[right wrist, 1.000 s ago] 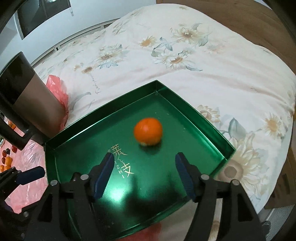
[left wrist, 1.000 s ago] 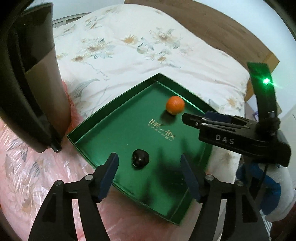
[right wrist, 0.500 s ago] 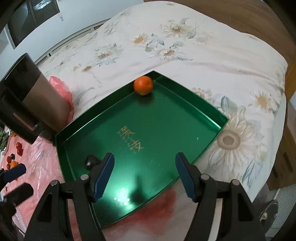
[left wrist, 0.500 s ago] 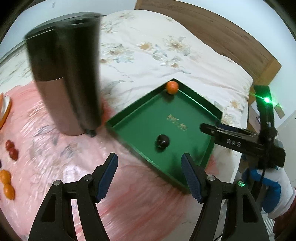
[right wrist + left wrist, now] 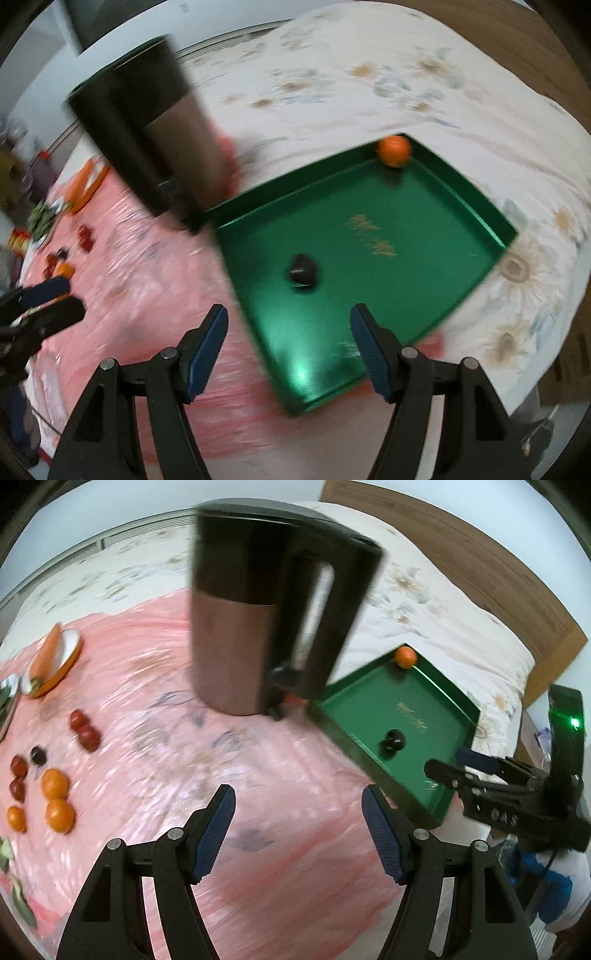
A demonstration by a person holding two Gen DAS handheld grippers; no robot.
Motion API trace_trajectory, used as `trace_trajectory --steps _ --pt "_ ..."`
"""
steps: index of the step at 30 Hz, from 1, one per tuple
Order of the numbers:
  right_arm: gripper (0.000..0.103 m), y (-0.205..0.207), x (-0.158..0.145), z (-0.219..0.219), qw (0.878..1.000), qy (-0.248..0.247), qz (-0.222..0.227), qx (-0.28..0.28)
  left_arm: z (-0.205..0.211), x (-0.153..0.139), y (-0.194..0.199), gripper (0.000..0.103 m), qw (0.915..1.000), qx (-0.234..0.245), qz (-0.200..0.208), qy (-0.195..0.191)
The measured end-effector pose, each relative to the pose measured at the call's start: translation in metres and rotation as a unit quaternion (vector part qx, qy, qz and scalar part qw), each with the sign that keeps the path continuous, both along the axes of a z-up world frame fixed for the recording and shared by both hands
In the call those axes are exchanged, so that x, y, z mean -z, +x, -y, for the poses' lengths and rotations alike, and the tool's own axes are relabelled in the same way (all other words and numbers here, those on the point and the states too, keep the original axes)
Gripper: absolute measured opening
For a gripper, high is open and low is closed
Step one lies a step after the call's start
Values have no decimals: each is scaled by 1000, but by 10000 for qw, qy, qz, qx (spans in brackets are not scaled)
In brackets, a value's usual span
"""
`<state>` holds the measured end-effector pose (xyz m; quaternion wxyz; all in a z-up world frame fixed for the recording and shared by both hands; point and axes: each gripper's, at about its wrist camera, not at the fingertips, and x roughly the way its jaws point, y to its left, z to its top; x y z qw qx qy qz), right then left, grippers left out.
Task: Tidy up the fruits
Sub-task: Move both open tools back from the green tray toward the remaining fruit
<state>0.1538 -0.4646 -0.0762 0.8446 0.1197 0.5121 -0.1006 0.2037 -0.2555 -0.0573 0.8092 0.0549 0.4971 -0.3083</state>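
Observation:
A green tray (image 5: 369,280) lies on the bed and holds an orange (image 5: 394,151) in its far corner and a dark fruit (image 5: 303,274) near its middle. In the left wrist view the tray (image 5: 373,701), the orange (image 5: 406,657) and the dark fruit (image 5: 393,741) lie to the right. Loose oranges (image 5: 55,783) and small red fruits (image 5: 85,730) lie on the pink sheet at far left. My left gripper (image 5: 299,829) is open and empty above the sheet. My right gripper (image 5: 289,345) is open and empty over the tray's near edge.
A tall dark kettle (image 5: 266,620) stands on the pink sheet beside the tray's left corner. A plate with a carrot (image 5: 51,657) sits at far left. A floral quilt (image 5: 369,81) covers the bed beyond, with a wooden headboard (image 5: 480,572) behind.
Both grippers have pulled back and swung left. The tray now sits farther right in the left wrist view, and the loose fruits have come into sight. The orange stays in the far corner.

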Motion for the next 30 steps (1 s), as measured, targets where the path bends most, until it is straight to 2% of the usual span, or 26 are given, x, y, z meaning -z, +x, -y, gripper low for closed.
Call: trace_trajectory --steps 10,18,30 --pt "103 30 3 -79 9949 209 -7 -986 -68 4 11 65 9982 -596 -73 60" --pt "103 56 9 -131 9881 343 -4 -1496 -116 11 18 65 9941 -1072 -92 113" --pt "103 103 14 -201 9716 405 132 -2329 -189 24 40 65 9776 -2098 -42 140"
